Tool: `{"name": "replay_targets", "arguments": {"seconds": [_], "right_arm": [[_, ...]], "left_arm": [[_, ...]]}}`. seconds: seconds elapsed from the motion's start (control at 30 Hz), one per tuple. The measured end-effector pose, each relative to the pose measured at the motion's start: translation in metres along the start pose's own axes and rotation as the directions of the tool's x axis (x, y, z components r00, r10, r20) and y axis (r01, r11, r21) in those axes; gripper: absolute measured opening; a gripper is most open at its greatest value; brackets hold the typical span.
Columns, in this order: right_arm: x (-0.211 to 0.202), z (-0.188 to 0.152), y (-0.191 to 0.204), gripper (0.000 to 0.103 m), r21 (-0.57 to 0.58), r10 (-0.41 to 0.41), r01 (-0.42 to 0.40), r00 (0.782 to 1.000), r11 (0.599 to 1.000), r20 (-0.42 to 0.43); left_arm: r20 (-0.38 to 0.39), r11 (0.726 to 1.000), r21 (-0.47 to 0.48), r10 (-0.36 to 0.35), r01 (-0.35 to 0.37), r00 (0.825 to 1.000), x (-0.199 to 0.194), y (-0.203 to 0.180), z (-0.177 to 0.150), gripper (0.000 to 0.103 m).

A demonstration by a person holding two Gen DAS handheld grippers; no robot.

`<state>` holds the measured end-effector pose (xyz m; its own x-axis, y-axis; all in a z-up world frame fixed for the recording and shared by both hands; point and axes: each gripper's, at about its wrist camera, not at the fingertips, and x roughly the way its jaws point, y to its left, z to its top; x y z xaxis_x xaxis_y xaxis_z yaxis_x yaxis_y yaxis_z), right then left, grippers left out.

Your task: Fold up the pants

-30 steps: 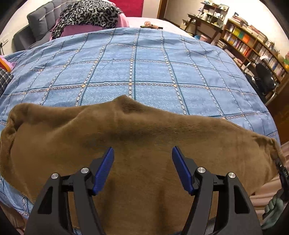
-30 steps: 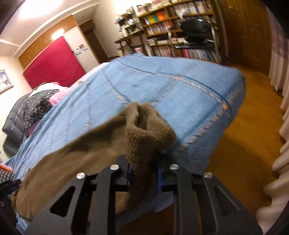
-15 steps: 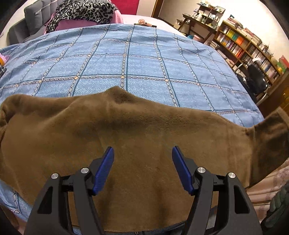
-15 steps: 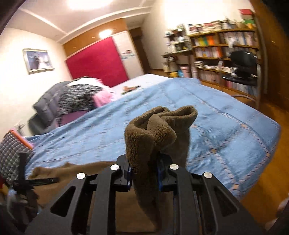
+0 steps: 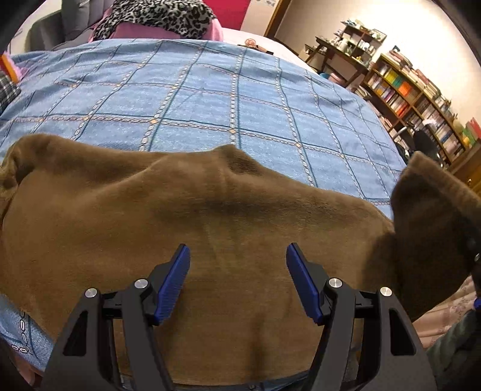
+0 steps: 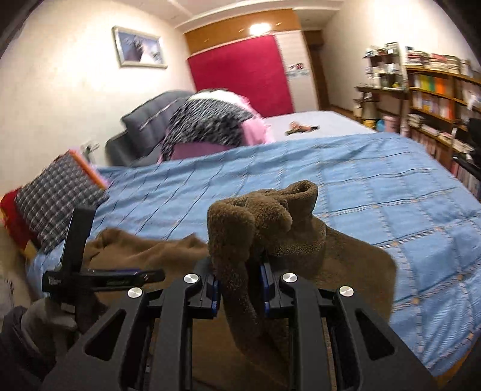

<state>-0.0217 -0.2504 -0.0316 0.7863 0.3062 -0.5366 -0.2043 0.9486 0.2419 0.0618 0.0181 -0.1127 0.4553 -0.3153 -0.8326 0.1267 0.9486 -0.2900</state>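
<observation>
Brown fleece pants (image 5: 210, 216) lie spread across the near edge of a bed with a blue checked cover (image 5: 210, 99). My left gripper (image 5: 237, 279) is open and empty, hovering over the middle of the pants. My right gripper (image 6: 239, 285) is shut on a bunched end of the pants (image 6: 264, 216) and holds it lifted above the rest of the cloth. That raised end shows at the right in the left wrist view (image 5: 433, 216). The left gripper shows from the side in the right wrist view (image 6: 102, 278).
A checked cushion (image 6: 57, 198) lies at the bed's left end. A leopard-print and pink pile (image 5: 159, 15) and a grey headboard (image 6: 144, 129) are at the far side. Bookshelves (image 5: 415, 90) and an office chair (image 5: 427, 144) stand to the right.
My right gripper has lifted the pants end and carried it leftward over the bed, toward the left gripper. The left gripper has stayed open over the pants.
</observation>
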Motion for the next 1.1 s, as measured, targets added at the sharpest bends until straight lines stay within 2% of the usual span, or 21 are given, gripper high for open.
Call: {"name": "replay_targets", "arguments": {"seconds": [0.37,0.67,0.8,0.83,0.9,0.97,1.07,1.1], "right_arm": [[0.067,-0.036,0.063,0.020,-0.126,0.074,-0.094,0.985,0.988,-0.155],[0.096,-0.068,0.082,0.020,-0.196,0.101,-0.151,0.964,0.969,-0.245],[0.104,-0.078,0.083,0.027,-0.192,0.127,-0.188,0.948,0.963,-0.292],[0.105,-0.080,0.083,0.031,-0.189,0.139,-0.203,0.942,0.961,-0.304],[0.106,-0.082,0.082,0.046,-0.164,0.193,-0.257,0.925,0.952,-0.326],[0.105,-0.085,0.085,0.050,-0.156,0.229,-0.296,0.911,0.942,-0.344],[0.105,-0.087,0.087,0.054,-0.158,0.259,-0.335,0.893,0.929,-0.369],[0.104,-0.088,0.087,0.055,-0.149,0.276,-0.352,0.883,0.924,-0.380]], "left_arm": [[0.018,0.998,-0.069,0.006,-0.005,1.000,-0.007,0.038,-0.001,0.066],[0.021,0.996,-0.091,0.017,-0.015,1.000,-0.007,0.050,0.002,0.066],[0.017,0.995,-0.097,0.017,-0.015,1.000,-0.006,0.051,0.002,0.066],[0.014,0.995,-0.094,0.015,-0.013,1.000,-0.006,0.050,0.002,0.066],[0.010,0.996,-0.088,0.011,-0.010,1.000,-0.006,0.048,0.002,0.066],[0.004,0.996,-0.084,-0.002,0.003,1.000,-0.005,0.046,0.003,0.066],[-0.005,0.996,-0.080,-0.036,0.035,0.999,-0.004,0.041,0.004,0.076],[-0.006,0.996,-0.076,-0.044,0.043,0.999,-0.004,0.039,0.005,0.076]]}}
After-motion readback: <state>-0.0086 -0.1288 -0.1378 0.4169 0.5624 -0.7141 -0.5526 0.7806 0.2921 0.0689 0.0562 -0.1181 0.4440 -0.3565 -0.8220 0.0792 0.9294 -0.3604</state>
